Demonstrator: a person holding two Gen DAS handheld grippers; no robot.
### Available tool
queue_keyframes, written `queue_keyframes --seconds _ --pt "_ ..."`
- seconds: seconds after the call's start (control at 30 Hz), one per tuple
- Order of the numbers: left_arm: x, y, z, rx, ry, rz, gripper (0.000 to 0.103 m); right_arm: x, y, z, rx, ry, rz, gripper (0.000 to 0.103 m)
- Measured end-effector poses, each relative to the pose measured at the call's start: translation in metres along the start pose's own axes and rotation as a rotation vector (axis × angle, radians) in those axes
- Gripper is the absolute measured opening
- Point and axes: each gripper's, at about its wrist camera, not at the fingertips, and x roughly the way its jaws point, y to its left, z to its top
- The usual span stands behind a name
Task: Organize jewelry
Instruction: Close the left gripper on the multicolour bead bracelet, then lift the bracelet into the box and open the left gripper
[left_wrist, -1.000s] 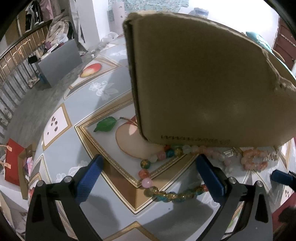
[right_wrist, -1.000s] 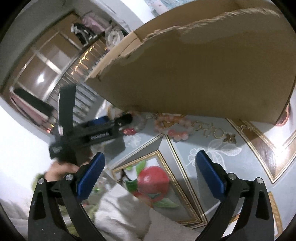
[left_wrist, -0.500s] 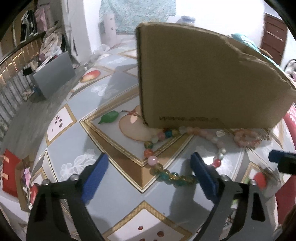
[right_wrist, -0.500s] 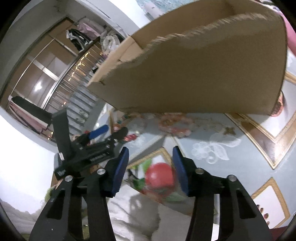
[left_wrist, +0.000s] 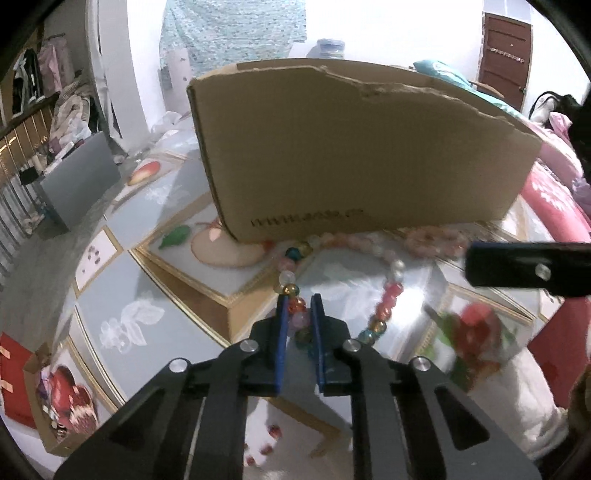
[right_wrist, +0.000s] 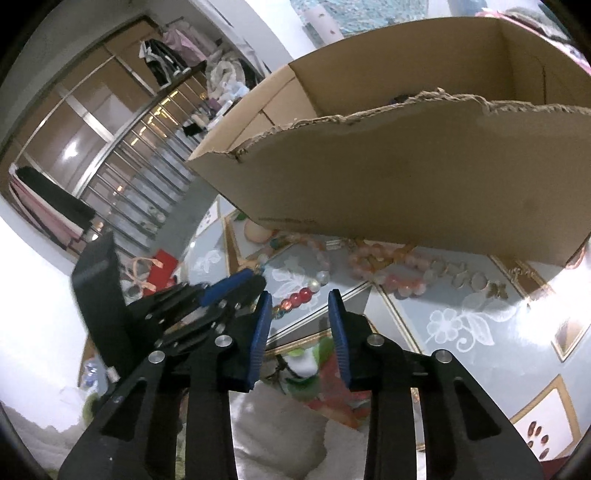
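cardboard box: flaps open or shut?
Open. In the right wrist view the cardboard box has no top covering it; its torn front edge is exposed and the inner walls are visible. Whether anything lies inside, cannot tell.

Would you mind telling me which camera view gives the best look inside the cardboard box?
The right wrist view: it looks over the torn front edge of the cardboard box onto its inner walls, though the floor stays hidden. The left wrist view shows only the outer front wall and ragged top edge.

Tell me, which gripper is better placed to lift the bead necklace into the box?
Left. The left gripper is closing with the bead necklace between its jaws; the right gripper, also closing, has nothing between them.
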Motion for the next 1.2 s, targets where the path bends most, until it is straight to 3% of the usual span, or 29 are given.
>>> queue_keyframes --seconds 0.17,0.23,0.3,0.4,0.7,0.83,1.0,1.07,1.2 --pt "-0.006 -0.002 -0.004 -0.015 0.0 -0.032 0.012 0.012 0.007 0.004 -0.043 0.014 -0.055 0.024" --pt "-0.007 0.001 -0.003 -0.036 0.005 -0.048 0.018 0.015 0.009 0.007 -0.064 0.012 -0.078 0.023" --pt "-0.007 0.006 -0.001 -0.063 -0.002 -0.057 0.031 0.019 0.011 0.009 -0.073 0.016 -0.094 0.023" --pt "-0.007 0.009 0.003 -0.078 -0.019 -0.067 0.038 0.025 0.011 0.01 -0.083 0.029 -0.112 0.023" --pt "0.011 0.006 0.014 -0.014 -0.017 -0.058 0.039 0.039 0.017 0.013 -0.125 0.052 -0.172 0.021" --pt "0.017 0.002 0.019 0.015 -0.026 -0.034 0.029 0.047 0.018 0.014 -0.132 0.059 -0.194 0.02" --pt "0.021 0.004 0.023 0.017 -0.037 -0.03 0.01 0.049 0.021 0.015 -0.159 0.054 -0.232 0.015" --pt "0.02 0.006 0.023 0.008 -0.04 -0.038 0.009 0.05 0.021 0.015 -0.165 0.052 -0.241 0.008" --pt "0.013 0.01 0.026 -0.027 -0.062 -0.061 0.009 0.044 0.017 0.015 -0.15 0.036 -0.227 0.007"
